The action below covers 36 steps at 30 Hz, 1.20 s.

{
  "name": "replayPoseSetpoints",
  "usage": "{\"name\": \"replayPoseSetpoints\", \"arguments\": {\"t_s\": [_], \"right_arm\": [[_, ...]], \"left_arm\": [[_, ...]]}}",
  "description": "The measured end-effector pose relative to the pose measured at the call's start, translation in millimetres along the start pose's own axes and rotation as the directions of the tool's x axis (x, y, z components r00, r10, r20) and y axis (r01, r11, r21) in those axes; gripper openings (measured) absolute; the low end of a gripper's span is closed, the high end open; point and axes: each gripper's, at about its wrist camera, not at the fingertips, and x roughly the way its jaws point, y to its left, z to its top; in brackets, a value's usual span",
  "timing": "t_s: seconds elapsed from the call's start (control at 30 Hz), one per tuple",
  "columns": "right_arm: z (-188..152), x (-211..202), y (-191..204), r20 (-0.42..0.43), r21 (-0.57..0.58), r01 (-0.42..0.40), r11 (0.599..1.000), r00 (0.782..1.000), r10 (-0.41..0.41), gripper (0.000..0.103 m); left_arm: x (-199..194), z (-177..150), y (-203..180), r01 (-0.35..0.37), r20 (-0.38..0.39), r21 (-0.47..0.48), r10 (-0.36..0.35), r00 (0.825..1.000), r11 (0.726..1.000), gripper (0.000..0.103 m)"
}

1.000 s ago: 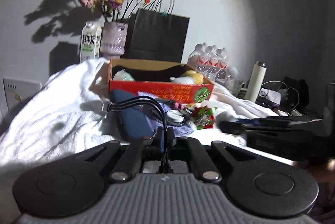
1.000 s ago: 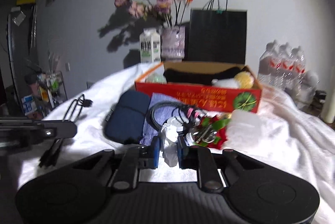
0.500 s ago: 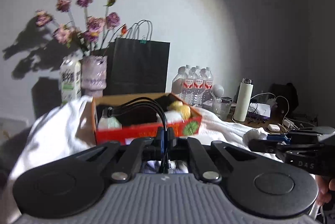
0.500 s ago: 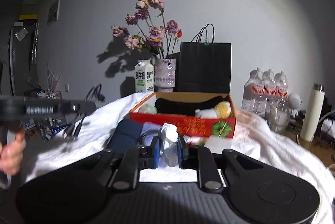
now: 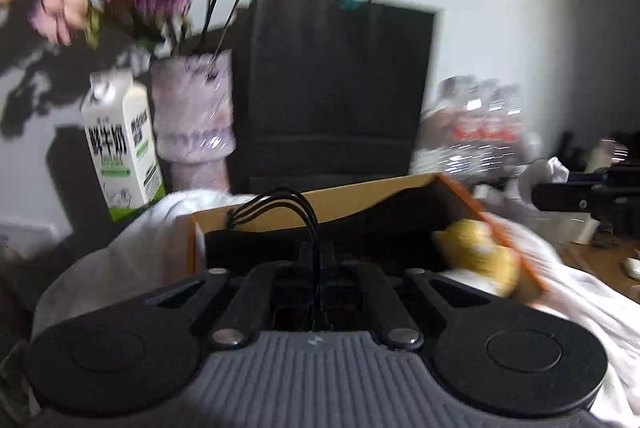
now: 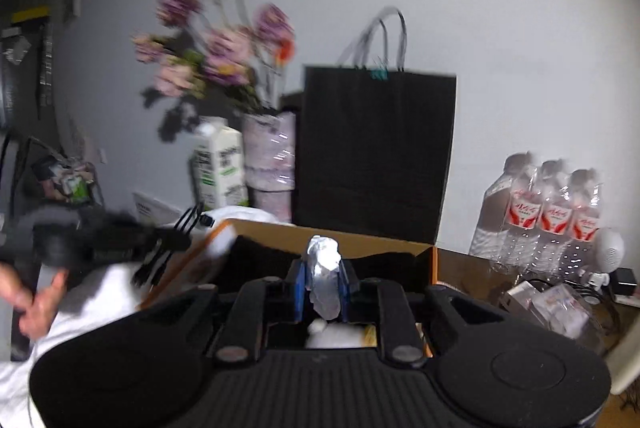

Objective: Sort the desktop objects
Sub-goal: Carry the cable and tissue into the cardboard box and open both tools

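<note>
My left gripper (image 5: 316,260) is shut on a looped black cable (image 5: 280,206) and holds it over the open orange cardboard box (image 5: 320,198). A yellow plush toy (image 5: 480,256) lies in the box's right end. My right gripper (image 6: 322,282) is shut on a crumpled white paper wad (image 6: 325,268) and holds it above the same box (image 6: 360,240). The left gripper with its cable also shows in the right wrist view (image 6: 120,248). The right gripper with the wad shows in the left wrist view (image 5: 568,188).
Behind the box stand a black paper bag (image 5: 336,92), a pink vase of flowers (image 5: 192,120) and a milk carton (image 5: 120,144). Shrink-wrapped water bottles (image 6: 544,216) stand at the right. A white cloth (image 5: 120,256) covers the table. Both views are blurred.
Both grippers have moved forward and up, from over the cloth to over the box, each still holding its object. The loose items on the cloth have dropped out of view.
</note>
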Motion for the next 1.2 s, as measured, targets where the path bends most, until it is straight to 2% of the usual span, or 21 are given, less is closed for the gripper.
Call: {"name": "replayPoseSetpoints", "arguments": {"t_s": [0.1, 0.27, 0.33, 0.43, 0.5, 0.57, 0.6, 0.63, 0.7, 0.77, 0.8, 0.83, 0.9, 1.03, 1.2], "right_arm": [[17.0, 64.8, -21.9, -0.103, 0.017, 0.067, 0.998, 0.993, -0.065, 0.016], [18.3, 152.3, -57.6, -0.248, 0.086, 0.126, 0.988, 0.963, -0.101, 0.016], [13.2, 178.1, -57.5, -0.284, 0.043, 0.168, 0.985, 0.947, -0.149, 0.016], [3.3, 207.1, -56.6, -0.346, 0.013, 0.181, 0.983, 0.923, -0.166, 0.017], [-1.9, 220.5, -55.0, -0.381, -0.025, 0.203, 0.979, 0.904, -0.197, 0.019], [-3.3, 224.1, -52.2, -0.393, -0.051, 0.206, 0.977, 0.895, -0.209, 0.022], [-2.3, 224.9, -51.1, -0.402, -0.057, 0.207, 0.977, 0.891, -0.212, 0.024], [-0.6, 223.8, -50.6, -0.407, -0.055, 0.214, 0.975, 0.887, -0.218, 0.026], [4.2, 215.6, -50.3, -0.407, -0.033, 0.227, 0.973, 0.886, -0.221, 0.038], [9.0, 201.1, -51.2, -0.389, 0.023, 0.195, 0.981, 0.905, -0.171, 0.06], [11.1, 192.9, -50.9, -0.379, 0.046, 0.188, 0.981, 0.912, -0.157, 0.065], [12.9, 184.5, -49.9, -0.368, 0.061, 0.191, 0.98, 0.917, -0.156, 0.071], [15.6, 168.7, -46.0, -0.359, 0.076, 0.193, 0.978, 0.92, -0.153, 0.072], [23.7, 140.7, -38.7, -0.326, 0.112, 0.181, 0.977, 0.935, -0.136, 0.073], [22.9, 97.6, -22.1, -0.266, 0.157, 0.164, 0.974, 0.957, -0.118, 0.076]], "left_arm": [[49.8, 5.1, 9.0, -0.056, -0.077, -0.022, 0.055, 0.996, 0.998, 0.003], [108.1, -0.5, 18.5, -0.064, -0.165, -0.006, 0.063, 0.984, 0.998, 0.004], [124.9, -6.1, 20.8, -0.054, -0.211, -0.017, 0.049, 0.976, 0.998, 0.005], [142.0, -12.4, 25.0, -0.064, -0.243, -0.028, 0.055, 0.968, 0.998, 0.007], [146.8, -13.0, 29.2, -0.055, -0.264, -0.051, 0.04, 0.964, 0.997, 0.014], [144.7, -10.5, 34.0, -0.049, -0.27, -0.079, 0.026, 0.962, 0.996, 0.029], [142.0, -8.1, 35.0, -0.046, -0.272, -0.081, 0.022, 0.962, 0.996, 0.044], [137.8, -5.3, 35.6, -0.05, -0.268, -0.081, 0.026, 0.963, 0.995, 0.046], [128.5, 2.8, 36.2, -0.052, -0.254, -0.072, 0.032, 0.967, 0.996, 0.049], [116.4, 9.6, 36.2, -0.062, -0.242, -0.077, 0.041, 0.969, 0.995, 0.063], [110.1, 12.8, 36.7, -0.068, -0.237, -0.083, 0.046, 0.971, 0.994, 0.078], [104.6, 15.8, 37.7, -0.073, -0.232, -0.093, 0.05, 0.971, 0.993, 0.087], [94.3, 19.8, 37.2, -0.085, -0.231, -0.12, 0.056, 0.971, 0.989, 0.089], [75.0, 21.6, 31.4, -0.134, -0.248, -0.146, 0.095, 0.964, 0.98, 0.101], [40.2, 18.7, 22.8, -0.181, -0.223, -0.148, 0.145, 0.964, 0.972, 0.103]]}}
